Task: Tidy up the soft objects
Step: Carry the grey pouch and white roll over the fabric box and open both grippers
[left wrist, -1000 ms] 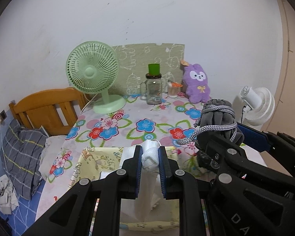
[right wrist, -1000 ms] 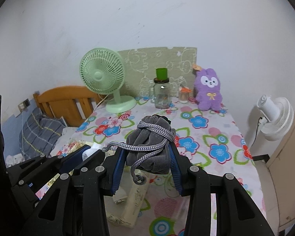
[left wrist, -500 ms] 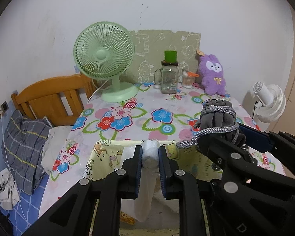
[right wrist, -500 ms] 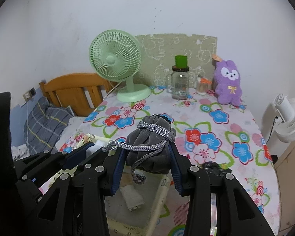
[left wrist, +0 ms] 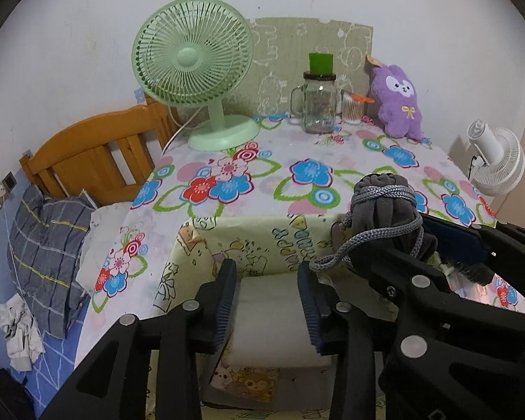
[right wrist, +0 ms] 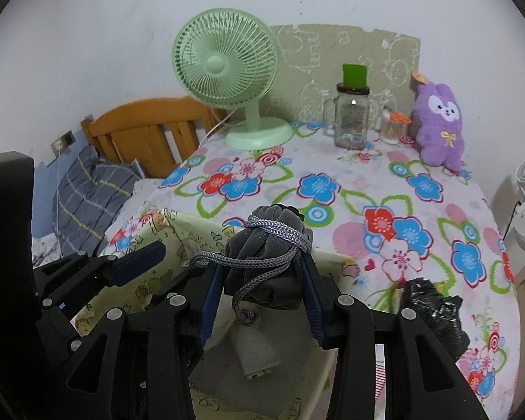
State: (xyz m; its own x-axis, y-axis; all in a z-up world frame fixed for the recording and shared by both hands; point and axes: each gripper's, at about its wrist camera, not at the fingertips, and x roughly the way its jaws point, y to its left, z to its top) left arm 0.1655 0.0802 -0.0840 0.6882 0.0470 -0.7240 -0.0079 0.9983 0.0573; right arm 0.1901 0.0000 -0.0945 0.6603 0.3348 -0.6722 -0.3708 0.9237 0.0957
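My left gripper [left wrist: 265, 273] hangs over the yellow cartoon-print fabric box [left wrist: 248, 231], and its jaws are opening with nothing pressed between the pads. Below them a white cloth [left wrist: 273, 315] lies on the box floor. In the right wrist view the same white cloth [right wrist: 257, 353] shows as a folded piece inside the box [right wrist: 178, 224]. My right gripper [right wrist: 260, 273] is shut on a grey drawstring pouch [right wrist: 269, 245], held above the box's right half. The pouch [left wrist: 385, 210] also appears in the left wrist view, close to the right of my left fingers.
At the back of the flowered tablecloth [right wrist: 385, 210] stand a green fan [right wrist: 227, 70], a glass jar [right wrist: 351, 122], a small swab jar [right wrist: 392, 127] and a purple plush [right wrist: 437, 126]. A black plastic bag [right wrist: 434, 311] lies right of the box. A wooden bed frame [left wrist: 87, 154] is on the left.
Both grippers sank toward the box. The left jaws, earlier shut on a white cloth, have opened, and the cloth now lies in the box. The right still holds the pouch.
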